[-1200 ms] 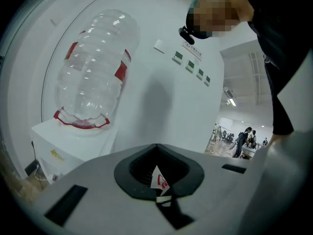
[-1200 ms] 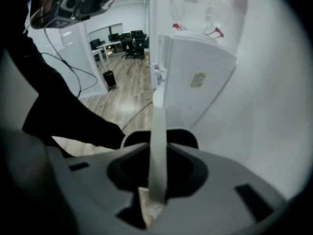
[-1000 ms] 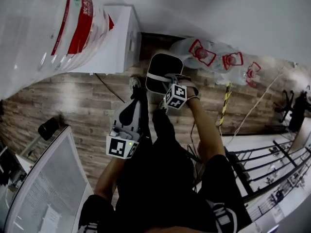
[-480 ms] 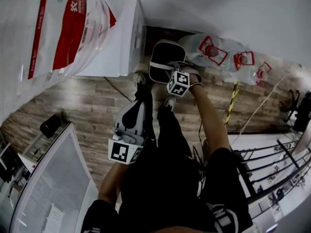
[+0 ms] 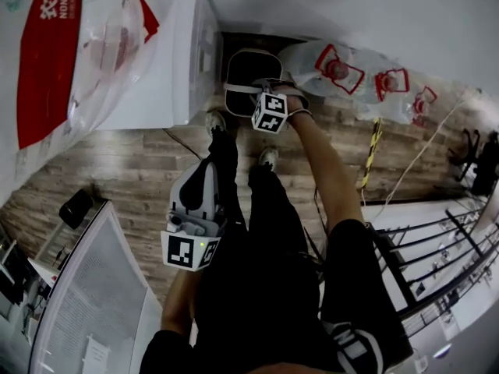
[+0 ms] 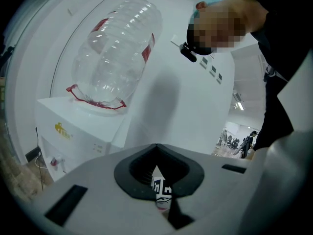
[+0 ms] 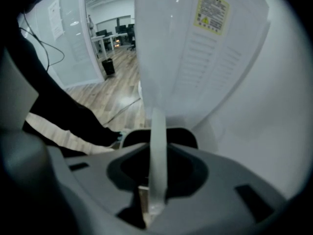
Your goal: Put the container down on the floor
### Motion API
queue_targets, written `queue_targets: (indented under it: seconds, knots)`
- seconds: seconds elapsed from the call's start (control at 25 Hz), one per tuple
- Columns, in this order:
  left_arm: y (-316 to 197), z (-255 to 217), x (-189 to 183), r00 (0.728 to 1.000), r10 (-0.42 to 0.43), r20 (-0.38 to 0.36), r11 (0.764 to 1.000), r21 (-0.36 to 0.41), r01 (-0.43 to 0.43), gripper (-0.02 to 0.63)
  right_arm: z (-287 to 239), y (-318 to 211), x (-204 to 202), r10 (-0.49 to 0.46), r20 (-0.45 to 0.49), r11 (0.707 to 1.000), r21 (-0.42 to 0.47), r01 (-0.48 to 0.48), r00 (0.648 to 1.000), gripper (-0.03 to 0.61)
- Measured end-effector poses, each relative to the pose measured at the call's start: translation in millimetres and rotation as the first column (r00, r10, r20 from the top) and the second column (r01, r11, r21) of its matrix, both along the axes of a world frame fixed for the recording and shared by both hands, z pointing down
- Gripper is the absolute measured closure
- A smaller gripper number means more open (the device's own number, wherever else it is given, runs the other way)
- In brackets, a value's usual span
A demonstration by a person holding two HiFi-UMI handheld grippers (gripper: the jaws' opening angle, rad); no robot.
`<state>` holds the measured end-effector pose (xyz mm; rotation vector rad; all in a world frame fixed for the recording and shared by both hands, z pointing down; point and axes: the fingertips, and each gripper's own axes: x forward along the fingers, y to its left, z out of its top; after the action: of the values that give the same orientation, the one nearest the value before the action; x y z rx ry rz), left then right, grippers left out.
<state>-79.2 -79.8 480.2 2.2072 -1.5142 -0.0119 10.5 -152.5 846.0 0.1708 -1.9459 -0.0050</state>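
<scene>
container: black bin (image 5: 245, 68), far centre, in the dark gap between the water dispenser (image 5: 183, 61) on its left and the water jugs (image 5: 343, 68) on its right, close to the wall (image 5: 374, 14)
container pose: upright, open mouth up; long axis runs near to far; white handle (image 5: 238, 89) crosses it left to right
container contact: hangs by the handle; cannot tell if its base touches the floor (image 5: 117, 162)
right gripper: right gripper (image 5: 265, 92) reaches out and down over the bin, arm extended
right jaws: clamped on the white handle (image 7: 157, 151), strap runs straight up between them; black bin rim (image 7: 181, 133) just beyond
right gripper view background: dispenser back panel (image 7: 195, 58) fills the far side, wood floor (image 7: 112, 97) to the left
left gripper: left gripper (image 5: 209, 166) near, held by the person's left leg, well apart from the bin
left jaws: together, nothing held (image 6: 159, 195)
left gripper view background: dispenser (image 6: 83, 126) with a big clear bottle (image 6: 120, 53) on top
big bottle: also at top left in head view (image 5: 70, 45), red label
</scene>
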Motion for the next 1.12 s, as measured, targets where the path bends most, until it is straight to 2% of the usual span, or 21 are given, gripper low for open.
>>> queue_targets:
  seconds: [0.2,0.64,1.12]
  knots:
    - [7,23,5,1.000,-0.002,-0.001,1.000,-0.024,0.002,0.583,25,-5,-10,-0.003,0.015,1.000,-0.005,0.003,1.000,0.471]
    - [-7,54,11,0.999,-0.019,0.030,1.000,-0.003,0.019,0.583,73,-21,-13,0.018,0.021,1.000,-0.011,-0.018,1.000,0.471]
    - [-12,82,17,1.000,-0.014,0.010,1.000,0.004,0.014,0.583,111,-34,-20,0.018,0.023,1.000,-0.008,-0.018,1.000,0.471]
